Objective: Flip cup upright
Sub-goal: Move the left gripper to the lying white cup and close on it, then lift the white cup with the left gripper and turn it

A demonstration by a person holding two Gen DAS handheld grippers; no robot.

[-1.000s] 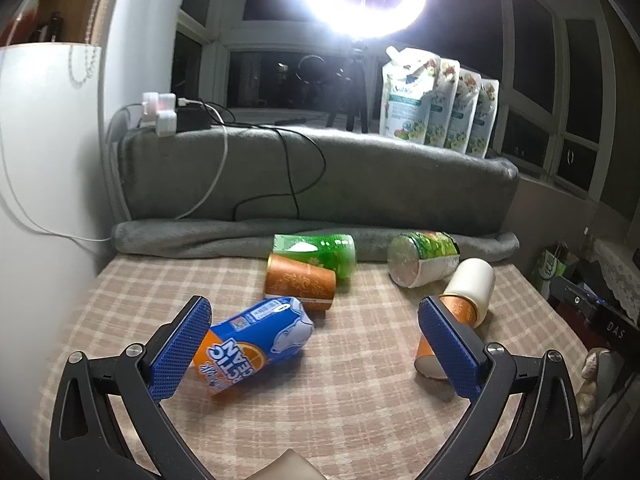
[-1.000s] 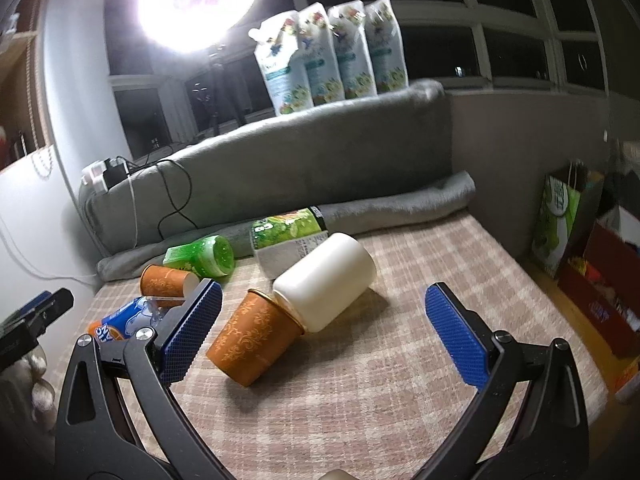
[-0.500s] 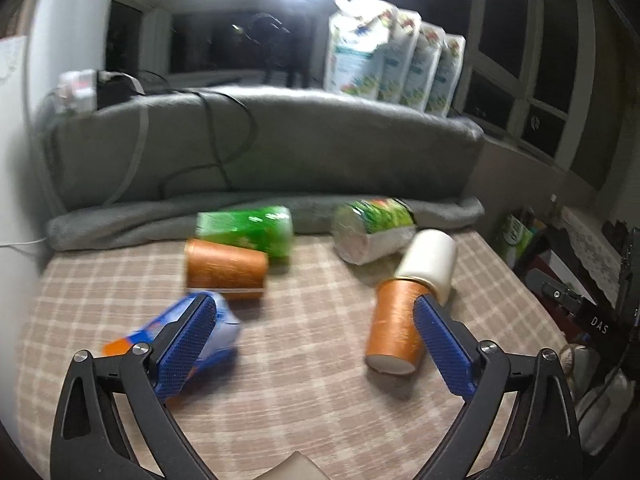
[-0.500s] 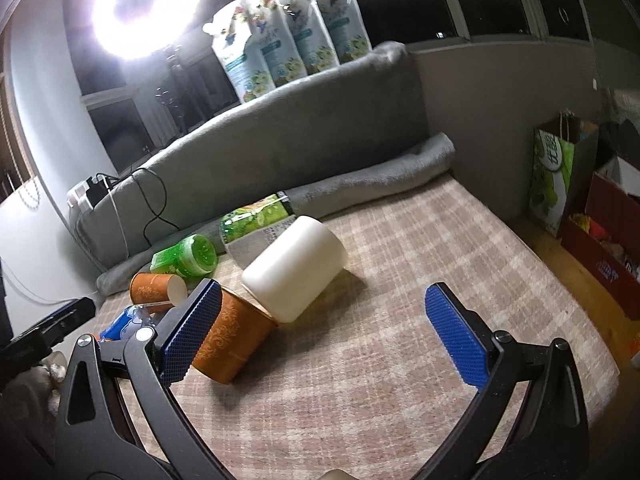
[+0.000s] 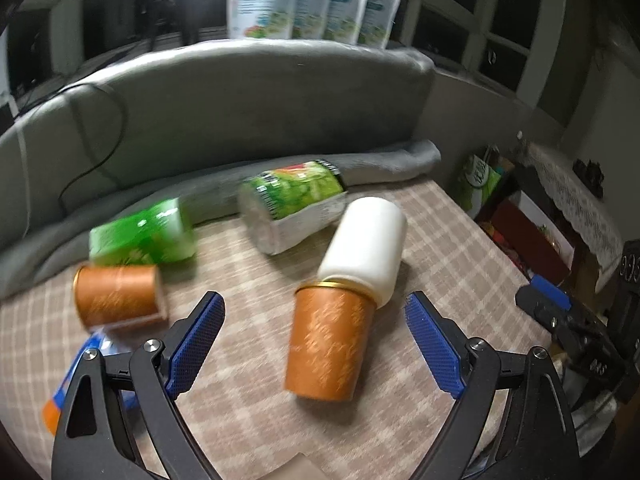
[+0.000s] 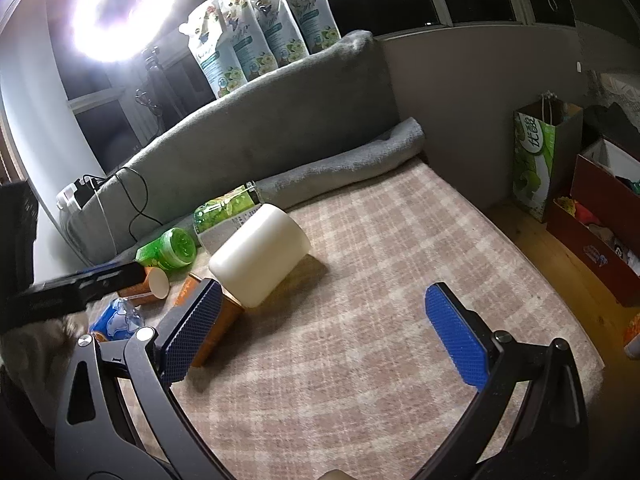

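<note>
Broadly, the checked tablecloth point(image 5: 460, 240) covers the whole work surface, with a grey rolled blanket point(image 5: 380, 162) lying along its back edge under the grey padded backrest point(image 5: 248, 92). Four printed pouches point(image 6: 260, 28) stand in a row on top of that backrest, beside a glaring ring light point(image 6: 120, 4). On the cloth lie a green-labelled bottle point(image 5: 294, 204), a white cup point(image 5: 366, 246), a green cup point(image 5: 142, 236) and a second orange cup point(image 5: 116, 294), all on their sides. My task piece, the orange cup point(image 5: 328, 344), lies tipped over near the front middle, its gold-rimmed end touching the white cup. My left gripper point(image 5: 316, 346) is spread wide with nothing in it, its blue pads either side of the orange cup and not touching it. My right gripper point(image 6: 324, 334) is equally wide and empty, hovering over bare cloth just right of that cup.
</note>
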